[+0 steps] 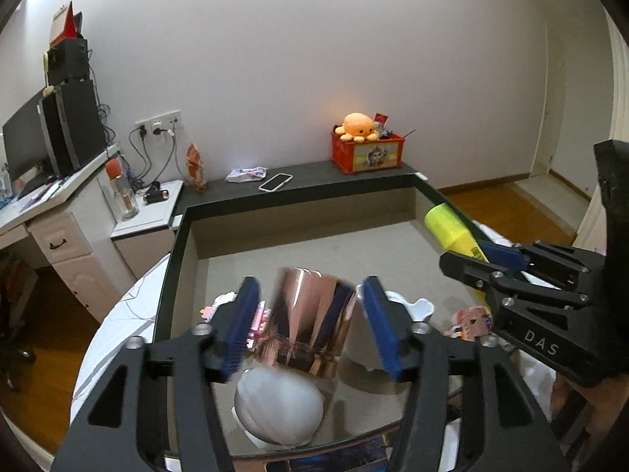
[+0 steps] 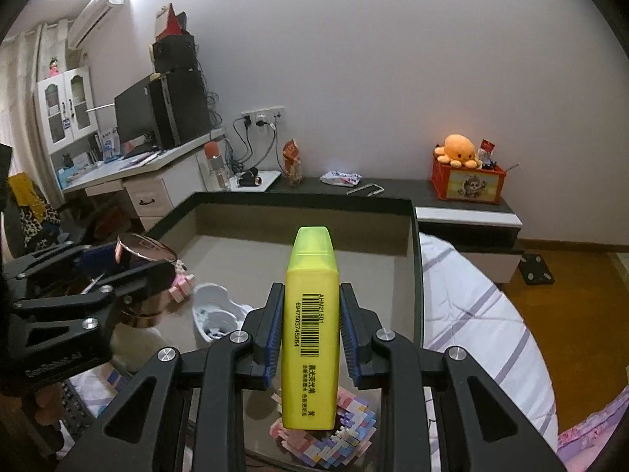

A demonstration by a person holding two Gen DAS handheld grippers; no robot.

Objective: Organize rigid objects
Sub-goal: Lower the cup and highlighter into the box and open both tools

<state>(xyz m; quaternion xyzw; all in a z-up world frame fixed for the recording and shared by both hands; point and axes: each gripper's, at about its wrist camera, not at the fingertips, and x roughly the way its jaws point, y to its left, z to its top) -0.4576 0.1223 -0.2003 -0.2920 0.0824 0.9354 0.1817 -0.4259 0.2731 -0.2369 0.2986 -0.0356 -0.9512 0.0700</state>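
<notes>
Right gripper [image 2: 310, 330] pinches yellow highlighter [image 2: 310, 314] at mid-body, cap pointing away, held above grey tray [image 2: 298, 251]. Left gripper [image 1: 310, 326] spread, blue pads [image 1: 377, 326] apart from shiny copper cup [image 1: 310, 322] between them; small gaps visible either side. Cup over tray, blurred. White round object [image 1: 279, 409] below cup. Block toy [image 2: 330, 440] under highlighter.

Black skeletal left gripper [image 1: 310, 326] and right gripper [image 2: 311, 334]; blue ribbed fingers [image 1: 245, 314]; silver screws; "DAS" lettering.
</notes>
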